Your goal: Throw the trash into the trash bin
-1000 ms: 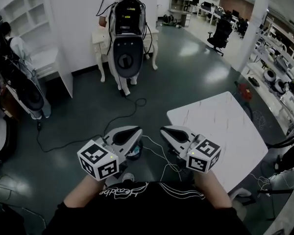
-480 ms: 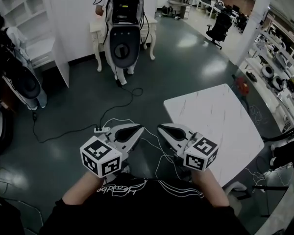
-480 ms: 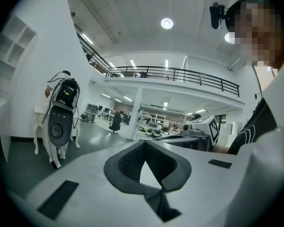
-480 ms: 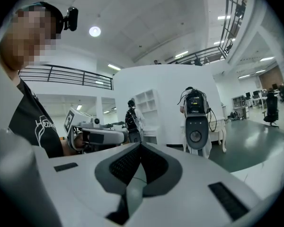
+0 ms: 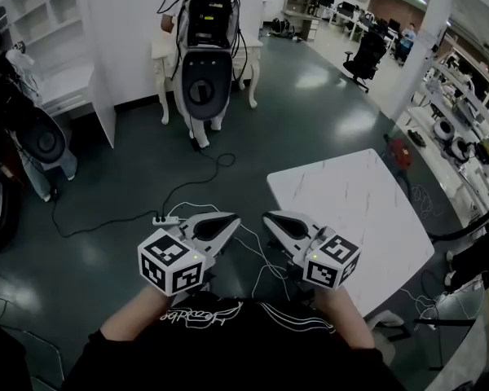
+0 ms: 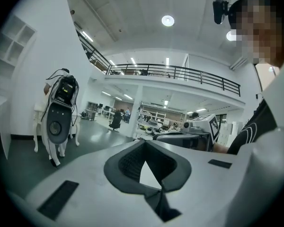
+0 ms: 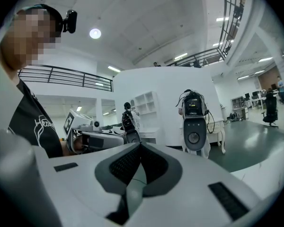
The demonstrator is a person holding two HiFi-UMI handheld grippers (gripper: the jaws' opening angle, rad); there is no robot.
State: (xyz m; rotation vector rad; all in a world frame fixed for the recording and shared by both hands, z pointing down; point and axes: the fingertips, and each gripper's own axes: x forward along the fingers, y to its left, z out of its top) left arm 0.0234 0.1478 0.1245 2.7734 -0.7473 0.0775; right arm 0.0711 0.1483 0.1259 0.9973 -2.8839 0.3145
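Both claws are held low in front of the person's chest, side by side, pointing fwd and about level. Their tips angle in toward each other, near but apart.

Left claw (image 5: 233,218): jaws shut tip to tip, nothing btwn them. The left gripper view shows only a narrow wedge of gap behind the meeting tips. Right claw (image 5: 267,216): same, jaws closed together and empty.

Each has its marker cube at the rear, left cube (image 5: 173,261) and right cube (image 5: 332,259), w/ a bare forearm (image 5: 132,316) behind and the person's black printed shirt (image 5: 220,340) at the bottom edge.

Trash and trash bin: can't tell where they are from these views, so nothing on their look.

Below the claws is a dark glossy floor (image 5: 310,129). White cables (image 5: 261,255) loop across it under the tips. A white power strip (image 5: 161,219) lies just left of the left claw, w/ a black cable (image 5: 106,225) trailing off to the left.

The right claw sits just beside the near-left corner of a white marbled surface (image 5: 367,210), its tip over the floor.

Farther back:
- Tall grey-and-black machine (image 5: 202,72), round disc on its front, cables draped over it.
- A person in a white top (image 5: 173,16), bent behind the machine.
- White shelving (image 5: 41,23) at the left.
- Black office chair (image 5: 367,55) at the far right.
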